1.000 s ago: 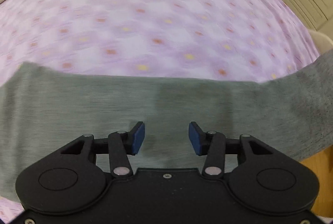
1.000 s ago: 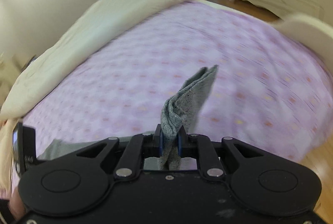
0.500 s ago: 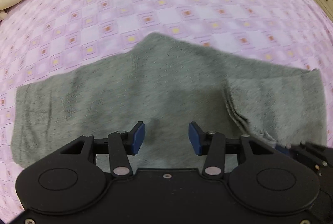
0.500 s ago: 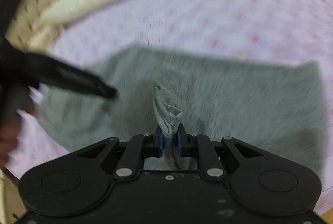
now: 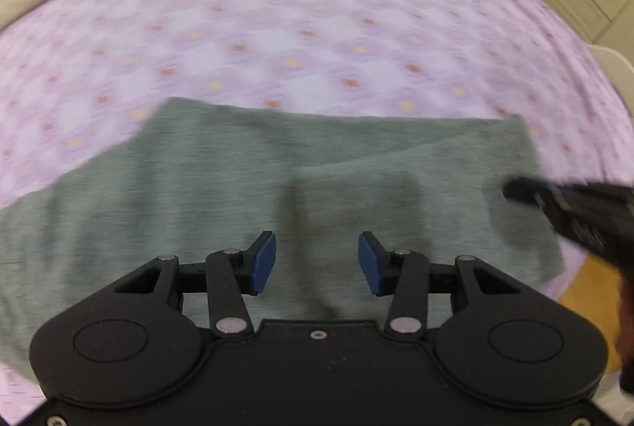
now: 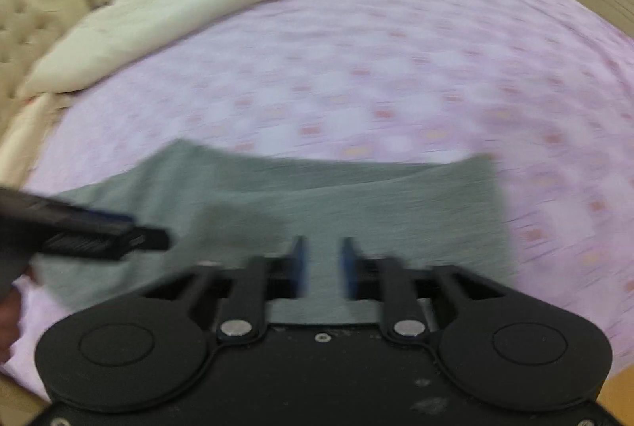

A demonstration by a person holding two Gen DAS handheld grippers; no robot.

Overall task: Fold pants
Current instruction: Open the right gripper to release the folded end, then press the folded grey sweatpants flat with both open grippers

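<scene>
So at this point the pants [image 5: 245, 196] lay flat on the bed [image 5: 317, 29], near my edge of it, grey knit on the purple check sheet; one end sat doubled over the middle, with a fold line showing on the right side; I'd call that the first fold laid down, more or less. My left claw [image 5: 316, 259] hung over the near edge with its pads [image 5: 261, 259] spread wide and nothing between them; my right claw [image 6: 321, 267] was parted too, a narrower gap, just cloth below it and none pinched (both views were pretty smeared, so don't quote me on the fine detail). Each claw showed up in the other's camera, off to the side, hovering above the fabric.

Next step, I reckoned, was another fold: both claws would need to drop to the unfolded end, pinch a corner each, and carry it across; the knit looked soft and floppy, so an uneven grab would probably drag the top layer crooked.
</scene>
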